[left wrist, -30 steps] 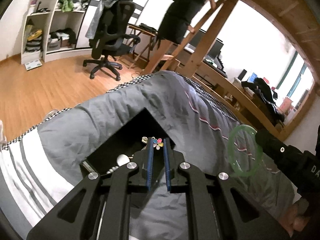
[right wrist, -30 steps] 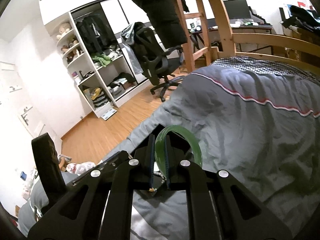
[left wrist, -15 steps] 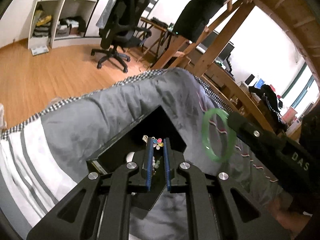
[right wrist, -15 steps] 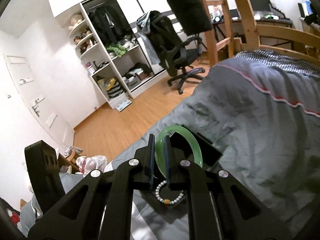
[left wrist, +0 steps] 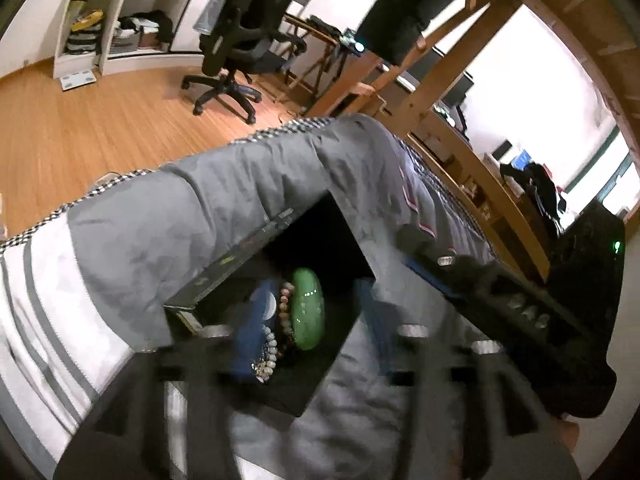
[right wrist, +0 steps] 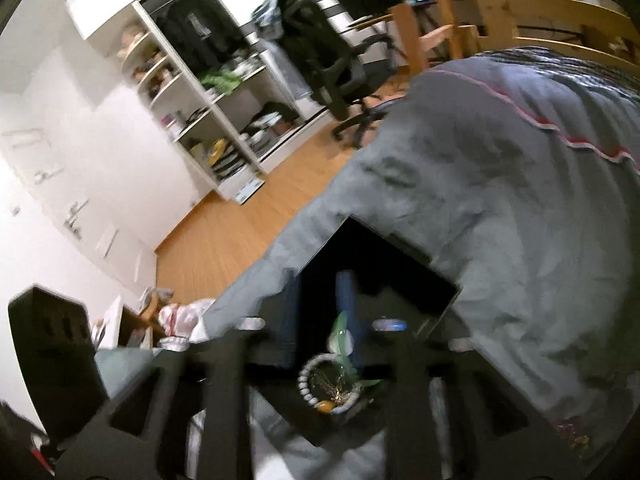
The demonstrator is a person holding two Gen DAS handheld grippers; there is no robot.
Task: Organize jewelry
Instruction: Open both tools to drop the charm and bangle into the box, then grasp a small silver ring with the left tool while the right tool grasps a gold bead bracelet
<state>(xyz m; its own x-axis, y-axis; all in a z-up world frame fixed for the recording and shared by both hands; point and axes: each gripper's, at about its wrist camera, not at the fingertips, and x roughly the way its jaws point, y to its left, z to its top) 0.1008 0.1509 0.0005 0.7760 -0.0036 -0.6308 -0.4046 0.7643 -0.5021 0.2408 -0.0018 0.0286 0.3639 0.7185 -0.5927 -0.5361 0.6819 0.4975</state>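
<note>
A black jewelry box (left wrist: 336, 236) lies open on the grey bed cover. In it lie a green jade bangle (left wrist: 307, 309), a brown bead bracelet (left wrist: 285, 300) and a white bead bracelet (left wrist: 269, 350). My left gripper (left wrist: 310, 320) hovers over the box, open and empty, its blue pads blurred. In the right wrist view the box (right wrist: 400, 264) holds a white bead bracelet (right wrist: 306, 376) and the green bangle (right wrist: 340, 336), seen blurred. My right gripper (right wrist: 320, 320) is over the box with its pads spread; the bangle lies below them.
The grey striped bed cover (left wrist: 160, 220) surrounds the box. A wooden bed frame (left wrist: 460, 60) rises at the right. An office chair (left wrist: 236, 48) and white shelves (left wrist: 104, 20) stand on the wooden floor beyond the bed edge.
The right gripper carried the green bangle over the box and opened; the bangle now lies in the box. The left gripper's pads have spread apart. Both views are motion-blurred.
</note>
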